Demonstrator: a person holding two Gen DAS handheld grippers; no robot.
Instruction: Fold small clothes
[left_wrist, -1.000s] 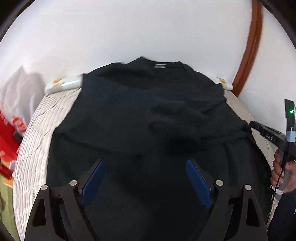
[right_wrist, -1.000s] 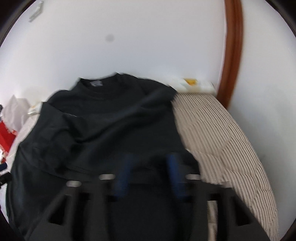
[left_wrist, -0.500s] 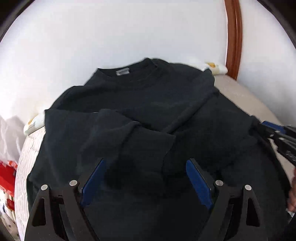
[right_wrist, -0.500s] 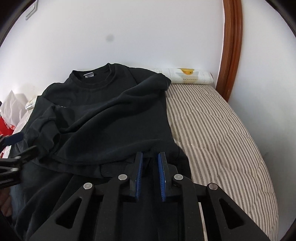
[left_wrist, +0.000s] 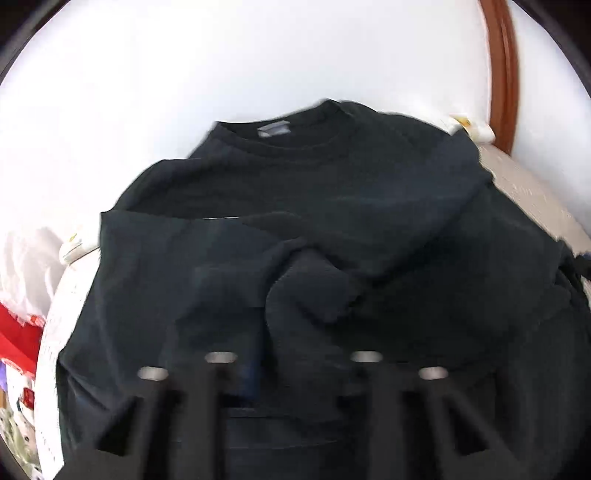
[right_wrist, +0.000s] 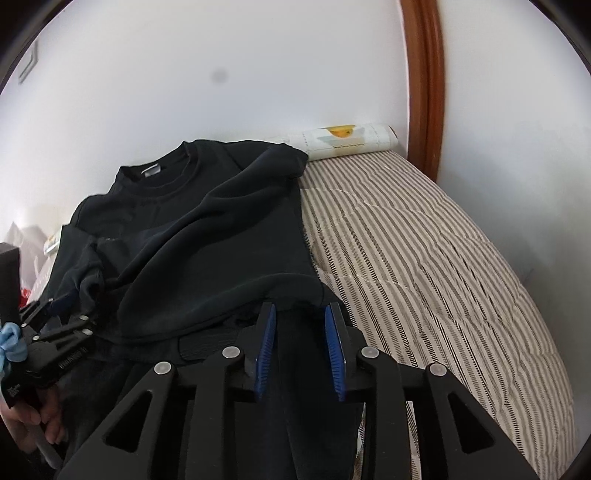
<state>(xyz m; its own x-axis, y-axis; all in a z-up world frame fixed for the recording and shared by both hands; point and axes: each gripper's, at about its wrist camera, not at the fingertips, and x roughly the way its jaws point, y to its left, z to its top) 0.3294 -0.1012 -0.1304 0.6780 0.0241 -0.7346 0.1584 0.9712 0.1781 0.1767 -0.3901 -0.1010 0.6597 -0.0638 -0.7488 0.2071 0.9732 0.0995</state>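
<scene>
A black sweatshirt lies spread on a striped bed, collar toward the wall, with one sleeve folded across its chest. My left gripper is blurred in its own view. Its jaws are closing with the sleeve's cuff and black cloth between them. From the right wrist view the left gripper sits at the far left, its tips at the bunched cuff. My right gripper hovers over the sweatshirt near its right side. Its jaws are opening, and the blue pads stand apart from the black cloth between them.
Striped bedding stretches bare to the right of the sweatshirt. A rolled paper with a yellow print lies against the white wall, beside a brown wooden frame. White and red items crowd the bed's left edge. A person's hand holds the left gripper.
The left gripper has shifted along the sweatshirt to the folded sleeve, and its wide jaws have come in. The right gripper's nearly shut jaws have parted off the cloth.
</scene>
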